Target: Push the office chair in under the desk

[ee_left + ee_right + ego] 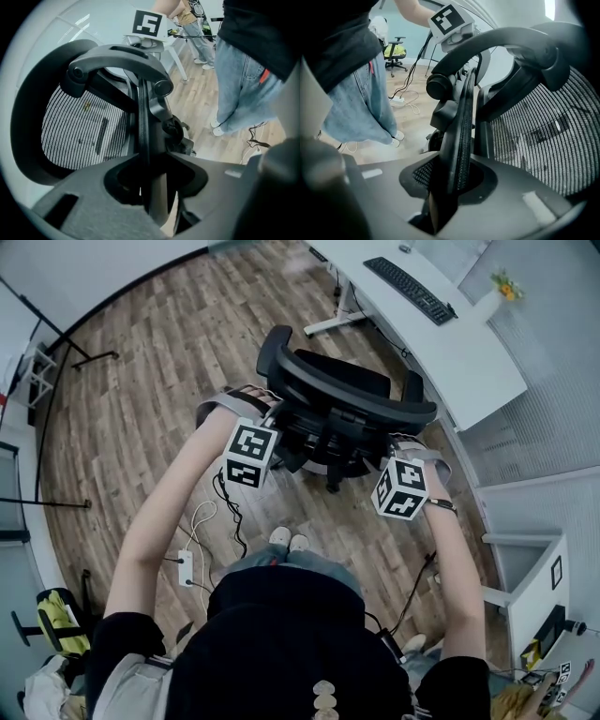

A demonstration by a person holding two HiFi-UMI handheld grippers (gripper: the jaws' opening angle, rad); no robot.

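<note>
The black mesh office chair (337, 399) stands on the wood floor, pulled out from the white desk (469, 362), its backrest toward me. My left gripper (270, 427) is at the backrest's left edge. In the left gripper view the black frame edge (143, 122) runs between the jaws of my left gripper (152, 180), which press on it. My right gripper (406, 442) is at the backrest's right edge. There the mesh edge (461, 126) fills the gap of my right gripper (450, 183), gripped on both sides.
A keyboard (410, 289) and a small plant (506, 284) sit on the desk. A power strip (186, 566) with cables lies on the floor by my shoes (289, 540). A white cabinet (530, 587) stands at the right, and stand legs (75, 352) at the left.
</note>
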